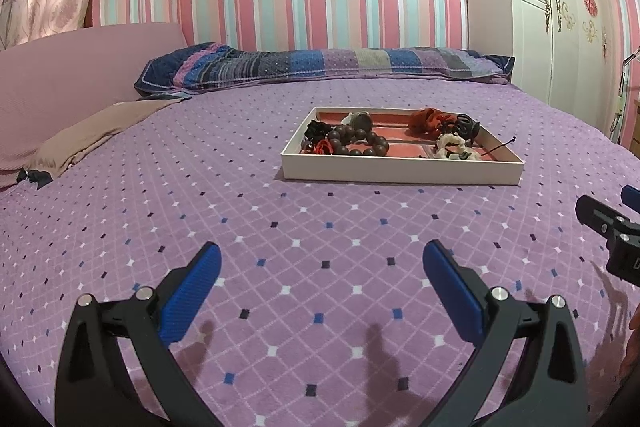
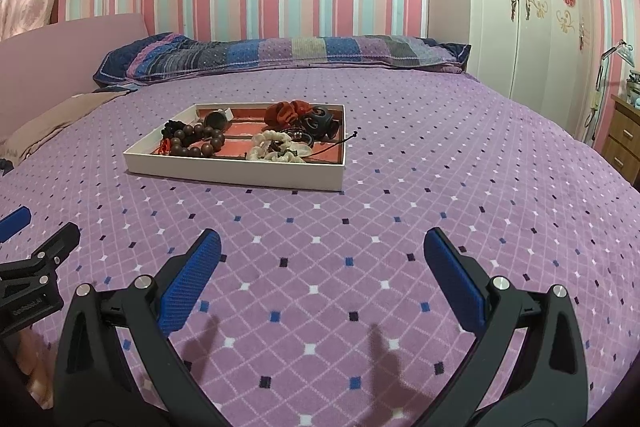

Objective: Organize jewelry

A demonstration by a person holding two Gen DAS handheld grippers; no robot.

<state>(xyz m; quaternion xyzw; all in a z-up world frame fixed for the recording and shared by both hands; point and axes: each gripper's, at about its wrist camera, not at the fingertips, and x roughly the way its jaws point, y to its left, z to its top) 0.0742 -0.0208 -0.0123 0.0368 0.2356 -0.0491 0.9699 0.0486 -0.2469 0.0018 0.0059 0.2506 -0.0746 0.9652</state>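
Purple bedspread (image 1: 200, 227) carried the tray (image 1: 400, 171), all jewelry (image 2: 200, 143) inside; left gripper (image 1: 322, 263) and right gripper (image 2: 322, 251) hovered near its front edge, both gaping wide, empty — sorted or still jumbled, unclear.

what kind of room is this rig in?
A home bedroom, most likely: a bed with a purple bedspread, a striped pillow against the wall, and a white wardrobe. The jewelry tray sits on the bed.
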